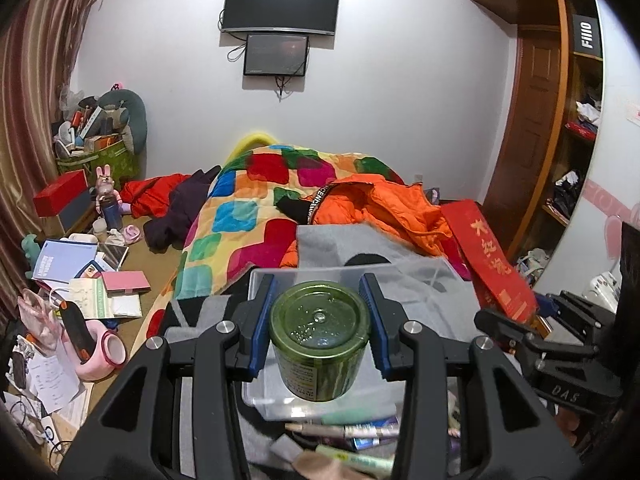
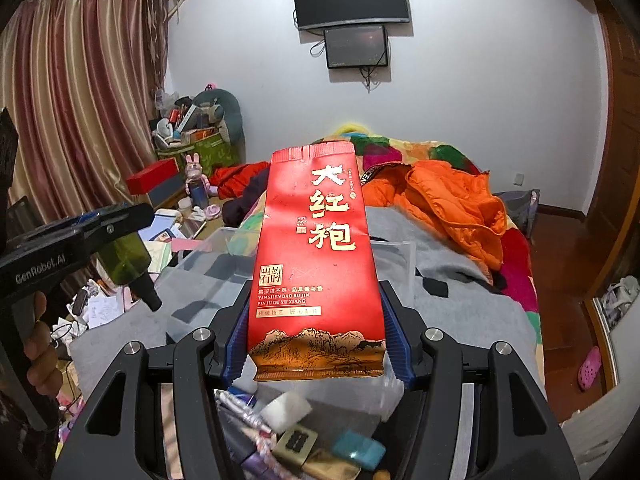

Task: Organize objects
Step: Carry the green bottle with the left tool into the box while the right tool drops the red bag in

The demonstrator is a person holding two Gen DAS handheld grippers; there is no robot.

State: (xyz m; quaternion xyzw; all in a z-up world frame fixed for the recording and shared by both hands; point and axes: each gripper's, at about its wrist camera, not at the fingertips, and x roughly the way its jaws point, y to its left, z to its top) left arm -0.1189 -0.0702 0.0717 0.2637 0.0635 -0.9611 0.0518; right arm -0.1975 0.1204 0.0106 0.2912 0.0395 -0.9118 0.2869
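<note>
- The left gripper [image 1: 320, 320] is clamped on a green bottle [image 1: 320, 344], its blue pads pressing both sides, with the bottle's flat bottom facing the camera.
- The bottle hangs in the air above the near end of a clear plastic bin [image 1: 424, 276], which sits on a grey blanket [image 1: 332, 240] on the bed.
- The right gripper [image 2: 316, 344] is clamped on the lower end of a red tea bag [image 2: 316, 248] with gold lettering, and the bag stands up above the same clear bin [image 2: 394, 250].
- In the right wrist view the left gripper [image 2: 120, 220] shows at the left edge, its bottle [image 2: 126, 258] hanging cap down and well apart from the tea bag.
- Below both grippers, at the near edge of the bed, lies a crowd of small things: pens [image 2: 244, 412], a white block [image 2: 286, 410] and a light blue case [image 2: 358, 450].
- An orange jacket [image 1: 384, 208] and a coloured quilt [image 1: 248, 208] cover the far half of the bed, just beyond the bin.
- The floor [image 1: 132, 320] left of the bed is littered with books [image 1: 64, 260], papers and a pink pot [image 1: 100, 354], leaving little bare room along that edge.
</note>
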